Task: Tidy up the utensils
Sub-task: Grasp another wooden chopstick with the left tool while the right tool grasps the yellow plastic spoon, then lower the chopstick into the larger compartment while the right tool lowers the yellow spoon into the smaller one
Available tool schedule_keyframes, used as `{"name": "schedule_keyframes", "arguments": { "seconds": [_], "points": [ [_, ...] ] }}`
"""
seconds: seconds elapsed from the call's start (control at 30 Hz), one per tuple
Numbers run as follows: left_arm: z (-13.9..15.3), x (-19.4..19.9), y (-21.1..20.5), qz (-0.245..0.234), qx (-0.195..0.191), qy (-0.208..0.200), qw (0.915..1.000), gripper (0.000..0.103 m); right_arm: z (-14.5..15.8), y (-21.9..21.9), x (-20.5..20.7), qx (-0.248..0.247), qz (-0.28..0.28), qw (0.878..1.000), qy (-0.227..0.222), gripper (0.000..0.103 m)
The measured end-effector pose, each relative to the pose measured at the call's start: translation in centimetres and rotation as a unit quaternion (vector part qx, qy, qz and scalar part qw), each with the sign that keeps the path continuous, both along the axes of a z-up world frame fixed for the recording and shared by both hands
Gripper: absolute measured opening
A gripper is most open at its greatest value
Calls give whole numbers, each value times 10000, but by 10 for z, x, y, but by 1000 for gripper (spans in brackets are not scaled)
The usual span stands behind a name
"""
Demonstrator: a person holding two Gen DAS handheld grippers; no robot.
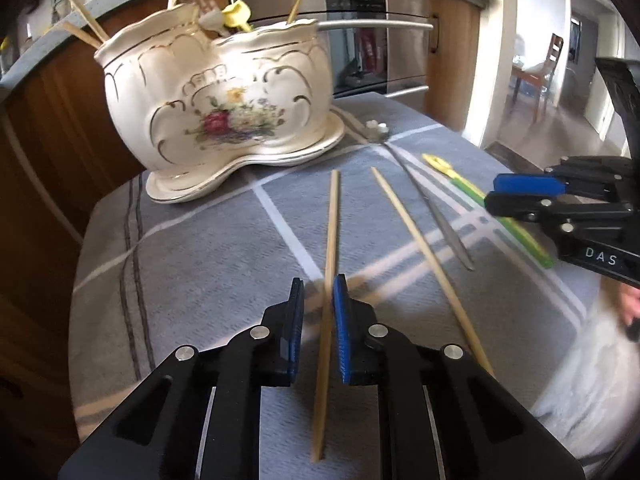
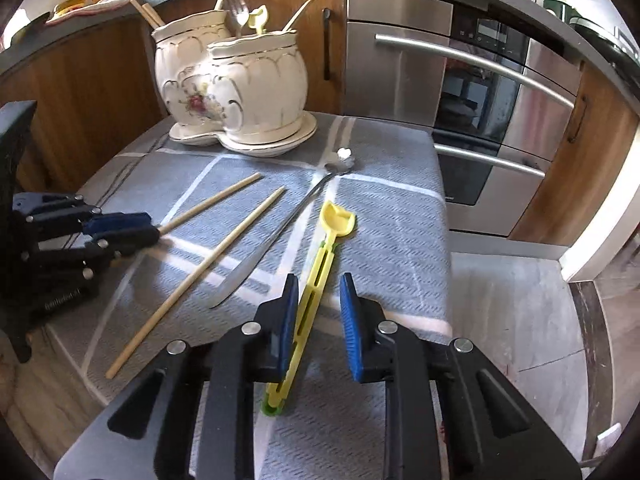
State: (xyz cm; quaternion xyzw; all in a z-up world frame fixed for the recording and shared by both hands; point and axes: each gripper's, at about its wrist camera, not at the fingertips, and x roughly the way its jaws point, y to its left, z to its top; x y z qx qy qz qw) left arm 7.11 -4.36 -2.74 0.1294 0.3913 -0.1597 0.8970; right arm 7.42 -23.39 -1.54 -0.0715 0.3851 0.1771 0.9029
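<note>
Left tongs [image 1: 319, 330] narrowed around the near chopstick [image 1: 329, 280], but a sliver of gap shows on the left pad side, so contact looks one-sided at best; not a grip yet; risk: thin round stick rolls out or pivots when lifted, since the hold sits near its close end and the long far part would droop. Right tongs [image 2: 320, 330] narrow too, straddling the yellow-green plastic spoon [image 2: 316, 280]; its handle rests against the left pad, clear gap to the right pad; risk: closing pushes it sideways across the cloth instead of clamping, or the slotted handle flexes and slips. Between them on the tabletop [image 2: 400, 216] lie the second chopstick [image 2: 208, 260] and a metal spoon [image 2: 280, 232], close together; either lift could drag or nudge them. Both rigs sit near each other; crossing paths toward the holder could clash. Farther back, the ceramic utensil holder [image 1: 224, 100] on its saucer, already crowded with forks and chopsticks; risk: an incoming stick catches a fork or knocks the rim.
</note>
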Motion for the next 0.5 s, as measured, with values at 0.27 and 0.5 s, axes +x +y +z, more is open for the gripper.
{"name": "schedule_keyframes", "arguments": {
  "seconds": [0.27,0.5],
  "points": [
    [2,23,-12,-104,-16,211,9997,24,-5,9,11,-175,44,9998,93,21],
    [2,37,-16,-250,-2,255,9994,6,-6,7,15,-58,0,10000,70,9]
  ]
}}
